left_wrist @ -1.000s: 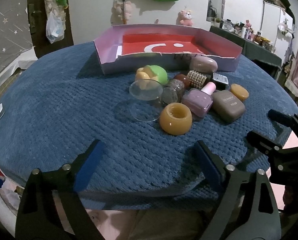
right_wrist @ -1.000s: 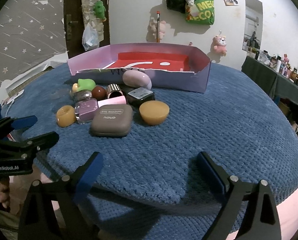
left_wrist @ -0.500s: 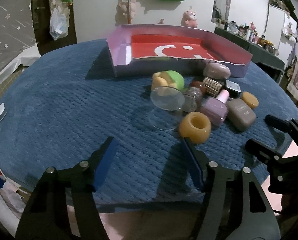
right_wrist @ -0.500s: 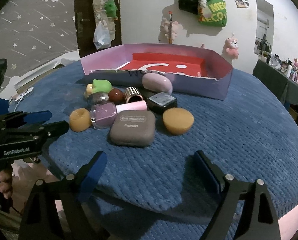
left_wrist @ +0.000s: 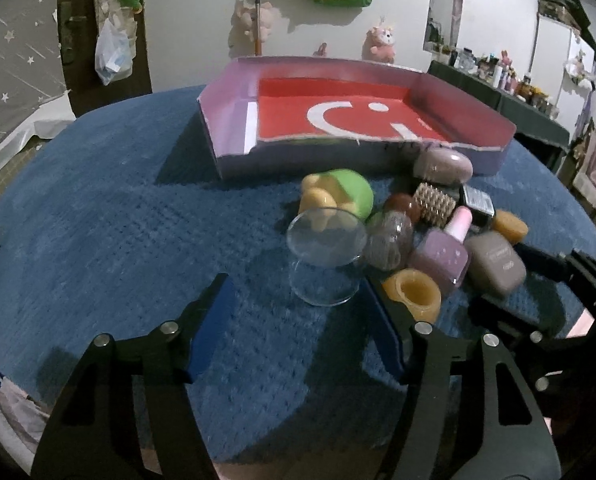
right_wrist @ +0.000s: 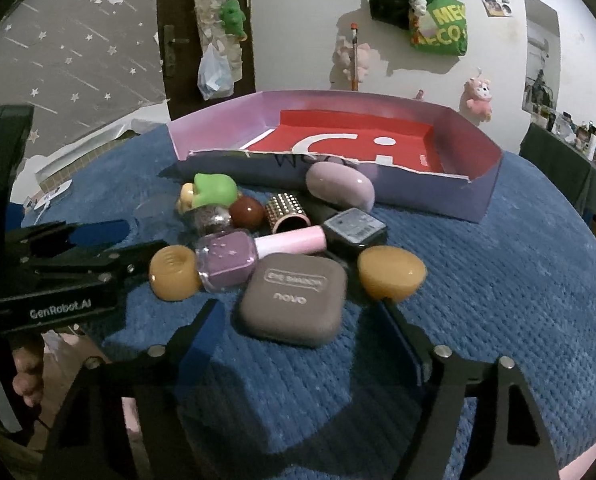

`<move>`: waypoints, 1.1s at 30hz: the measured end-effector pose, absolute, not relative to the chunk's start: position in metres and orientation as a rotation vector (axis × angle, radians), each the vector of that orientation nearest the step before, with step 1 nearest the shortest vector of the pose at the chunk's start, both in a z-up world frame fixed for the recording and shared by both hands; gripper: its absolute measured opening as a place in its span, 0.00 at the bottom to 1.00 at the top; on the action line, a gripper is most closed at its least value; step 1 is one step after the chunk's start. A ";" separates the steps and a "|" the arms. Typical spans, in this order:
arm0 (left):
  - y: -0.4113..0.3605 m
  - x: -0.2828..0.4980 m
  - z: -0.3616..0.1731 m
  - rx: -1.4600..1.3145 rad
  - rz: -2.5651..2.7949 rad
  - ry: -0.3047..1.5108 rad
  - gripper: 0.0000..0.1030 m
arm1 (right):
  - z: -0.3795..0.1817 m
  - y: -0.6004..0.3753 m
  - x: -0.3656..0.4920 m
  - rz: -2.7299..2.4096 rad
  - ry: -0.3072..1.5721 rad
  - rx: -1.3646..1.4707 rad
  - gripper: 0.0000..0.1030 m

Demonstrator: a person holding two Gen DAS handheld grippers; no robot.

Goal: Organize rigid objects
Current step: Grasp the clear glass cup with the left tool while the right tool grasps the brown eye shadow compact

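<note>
While both of my grippers are hanging wide open and empty, the left gripper (left_wrist: 298, 312) is framing a clear glass cup (left_wrist: 325, 254) at frame centre and the right gripper (right_wrist: 306, 340) is framing a taupe eyeshadow case (right_wrist: 293, 304). Crowding them are a purple nail polish bottle (right_wrist: 233, 262) and an orange ring (left_wrist: 414, 294). Behind, the pink tray (left_wrist: 233, 136) is sitting upper centre; glass is blurring the green toy (left_wrist: 350, 192).

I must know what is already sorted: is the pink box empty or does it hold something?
Empty. The pink box shows only its bare red floor in both views; all items lie on the blue cloth before it.
</note>
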State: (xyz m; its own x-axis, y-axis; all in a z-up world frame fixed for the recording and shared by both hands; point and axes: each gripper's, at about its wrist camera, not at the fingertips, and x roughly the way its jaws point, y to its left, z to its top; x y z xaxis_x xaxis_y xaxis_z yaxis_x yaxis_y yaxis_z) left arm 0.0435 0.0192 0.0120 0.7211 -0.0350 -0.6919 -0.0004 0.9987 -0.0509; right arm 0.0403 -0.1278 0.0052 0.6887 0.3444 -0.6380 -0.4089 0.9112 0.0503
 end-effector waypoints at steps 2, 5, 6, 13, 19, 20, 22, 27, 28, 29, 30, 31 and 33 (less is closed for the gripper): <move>0.021 0.048 0.013 -0.066 -0.029 0.765 0.61 | 0.005 -0.126 0.042 0.423 0.692 -0.101 0.73; 0.019 0.055 0.012 -0.076 -0.038 0.768 0.61 | 0.006 -0.123 0.045 0.424 0.693 -0.103 0.70; 0.018 0.056 0.013 -0.072 -0.037 0.766 0.60 | 0.006 -0.123 0.045 0.423 0.692 -0.106 0.67; 0.009 0.062 0.013 -0.053 -0.078 0.763 0.37 | 0.005 -0.122 0.047 0.418 0.690 -0.122 0.55; 0.007 0.053 0.021 -0.045 -0.099 0.742 0.37 | 0.009 -0.126 0.049 0.432 0.696 -0.082 0.55; 0.007 0.052 0.023 -0.041 -0.098 0.737 0.37 | 0.011 -0.127 0.048 0.437 0.696 -0.072 0.55; 0.005 0.049 0.028 -0.029 -0.101 0.724 0.37 | 0.015 -0.130 0.047 0.447 0.689 -0.056 0.55; 0.002 0.047 0.041 -0.028 -0.114 0.698 0.37 | 0.031 -0.134 0.045 0.466 0.659 -0.033 0.55; 0.003 0.047 0.043 -0.030 -0.115 0.698 0.37 | 0.034 -0.134 0.045 0.464 0.655 -0.033 0.55; 0.003 0.046 0.045 -0.031 -0.115 0.697 0.37 | 0.037 -0.134 0.045 0.463 0.652 -0.033 0.55; 0.003 0.046 0.048 -0.032 -0.113 0.695 0.37 | 0.039 -0.135 0.046 0.463 0.653 -0.030 0.55; 0.004 0.046 0.052 -0.034 -0.110 0.691 0.37 | 0.042 -0.135 0.046 0.465 0.652 -0.027 0.55; 0.007 0.045 0.059 -0.040 -0.105 0.682 0.37 | 0.051 -0.137 0.046 0.468 0.642 -0.017 0.55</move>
